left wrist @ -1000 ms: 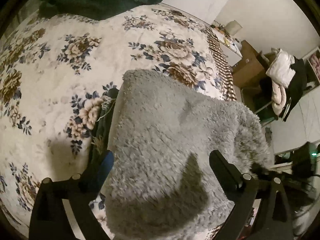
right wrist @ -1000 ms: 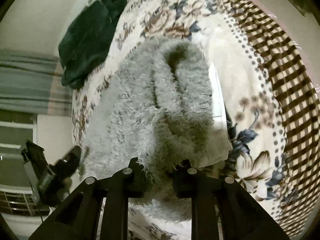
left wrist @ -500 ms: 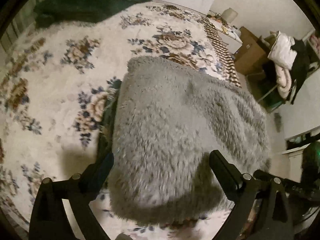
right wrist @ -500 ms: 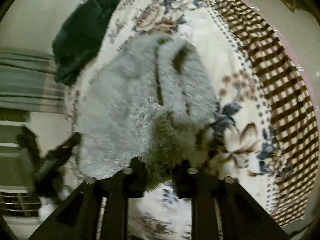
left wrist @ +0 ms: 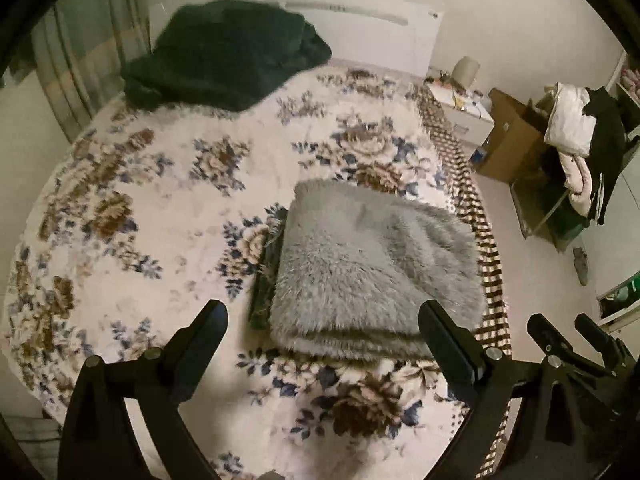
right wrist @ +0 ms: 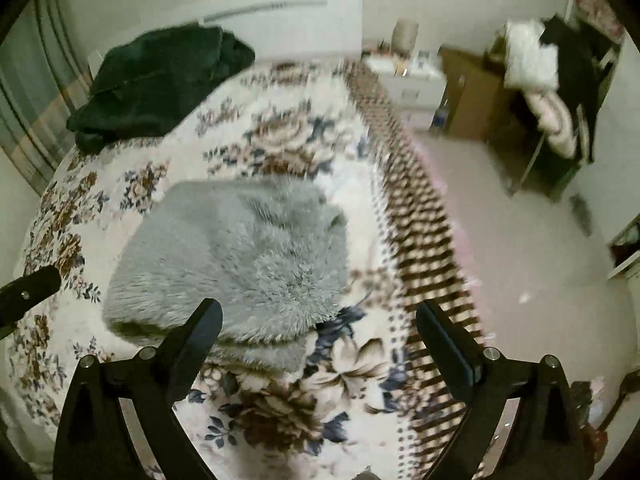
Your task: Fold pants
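The right gripper (right wrist: 319,340) is opening its jaws wide, and nothing is between them; its left finger is only overlapping the fluffy edge in the picture, not pressing it. The left gripper (left wrist: 323,338) is also standing with its jaws well apart and empty, both looking down at the bed from above.

The grey fluffy pants (left wrist: 372,268) are lying folded into a thick, nearly square packet on the floral bedspread (left wrist: 152,208), near the checked border on the side toward the room. In the left wrist view the packet is sitting at about twelve o'clock from the jaws, with its stacked edges turned toward them. In the right wrist view it is lying more at eleven o'clock, so the left hand seems to be the one more straight over it. The long axis of the packet is hard to tell now; it is looking almost as wide as long.

Under its left side something dark green (left wrist: 264,280) is showing. A dark green blanket (left wrist: 224,52) is lying far away at the head of the bed, around eleven o'clock.

To my judgement the folding is finished, or nearly.
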The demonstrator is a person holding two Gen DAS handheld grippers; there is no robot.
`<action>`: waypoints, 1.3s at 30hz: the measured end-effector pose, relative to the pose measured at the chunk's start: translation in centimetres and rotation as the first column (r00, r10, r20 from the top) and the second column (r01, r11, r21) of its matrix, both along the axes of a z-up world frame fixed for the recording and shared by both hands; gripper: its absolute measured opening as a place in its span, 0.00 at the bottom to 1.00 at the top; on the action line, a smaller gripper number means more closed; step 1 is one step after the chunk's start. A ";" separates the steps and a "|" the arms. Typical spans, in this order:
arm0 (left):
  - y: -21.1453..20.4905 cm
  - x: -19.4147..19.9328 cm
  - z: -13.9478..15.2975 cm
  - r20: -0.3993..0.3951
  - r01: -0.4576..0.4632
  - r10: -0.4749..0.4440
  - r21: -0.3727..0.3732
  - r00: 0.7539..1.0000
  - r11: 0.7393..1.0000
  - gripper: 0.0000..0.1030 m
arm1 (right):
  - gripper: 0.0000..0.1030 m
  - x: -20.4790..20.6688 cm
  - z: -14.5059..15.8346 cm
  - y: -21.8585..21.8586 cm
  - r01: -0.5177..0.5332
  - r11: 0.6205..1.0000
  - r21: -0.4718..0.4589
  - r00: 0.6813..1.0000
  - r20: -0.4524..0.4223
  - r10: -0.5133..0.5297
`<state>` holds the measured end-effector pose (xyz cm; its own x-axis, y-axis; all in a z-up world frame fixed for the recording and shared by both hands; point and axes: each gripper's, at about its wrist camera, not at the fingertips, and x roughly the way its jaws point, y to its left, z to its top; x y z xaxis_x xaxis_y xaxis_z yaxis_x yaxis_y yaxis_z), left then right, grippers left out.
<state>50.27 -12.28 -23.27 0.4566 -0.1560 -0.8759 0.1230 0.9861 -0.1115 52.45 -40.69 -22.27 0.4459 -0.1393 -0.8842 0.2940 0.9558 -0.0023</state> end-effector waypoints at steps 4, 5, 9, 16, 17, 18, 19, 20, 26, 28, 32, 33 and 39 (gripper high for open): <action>0.9 -4.7 5.2 0.054 0.005 -0.006 0.014 0.999 1.000 0.95 | 0.96 -4.0 6.0 2.0 0.006 1.000 -0.030 0.998 0.066 -0.004; 1.1 -5.7 6.1 0.063 0.006 -0.007 0.016 0.998 1.000 0.95 | 0.96 -5.3 7.6 2.7 0.004 0.999 -0.038 0.997 0.082 -0.001; 2.2 -10.7 10.1 0.098 0.032 -0.034 0.028 0.995 0.999 0.95 | 0.96 -10.4 13.0 5.0 0.003 0.999 -0.043 0.991 0.135 0.003; 4.1 -18.1 15.1 0.153 0.050 -0.057 0.044 0.987 0.998 0.95 | 0.99 -20.5 21.7 8.6 0.015 0.998 -0.057 0.973 0.229 -0.001; 4.5 -19.2 15.8 0.163 0.052 -0.058 0.042 0.985 0.998 0.95 | 0.99 -21.7 22.6 9.1 0.017 0.998 -0.058 0.971 0.240 -0.002; 4.8 -20.0 16.2 0.171 0.053 -0.059 0.040 0.983 0.998 0.95 | 0.99 -23.0 23.7 9.5 0.017 0.998 -0.059 0.967 0.254 -0.001; 5.0 -20.8 16.6 0.179 0.054 -0.060 0.039 0.982 0.998 0.95 | 0.99 -24.1 24.5 10.0 0.017 0.998 -0.065 0.965 0.263 0.000; 5.4 -21.6 17.1 0.184 0.054 -0.060 0.035 0.981 0.998 0.95 | 0.99 -25.5 25.4 10.6 0.017 0.997 -0.075 0.962 0.273 0.005; 6.8 -25.8 19.5 0.226 0.071 -0.075 0.026 0.971 0.997 0.95 | 0.99 -32.4 29.9 13.2 0.039 0.996 -0.081 0.949 0.316 -0.011; 7.1 -27.0 20.2 0.240 0.076 -0.082 0.035 0.967 0.997 0.95 | 0.99 -34.5 31.1 14.0 0.043 0.996 -0.080 0.948 0.319 -0.015; 7.3 -28.7 21.0 0.256 0.084 -0.092 0.045 0.962 0.995 0.95 | 1.00 -37.3 32.7 14.8 0.048 0.996 -0.071 0.946 0.323 -0.023; 7.2 -29.0 21.1 0.258 0.084 -0.093 0.046 0.962 0.995 0.95 | 1.00 -37.7 32.9 14.8 0.047 0.997 -0.068 0.947 0.321 -0.022; 6.8 -29.7 21.4 0.242 0.068 -0.072 0.022 0.968 0.997 1.00 | 1.00 -39.2 34.1 14.3 0.034 0.997 -0.065 0.946 0.323 -0.012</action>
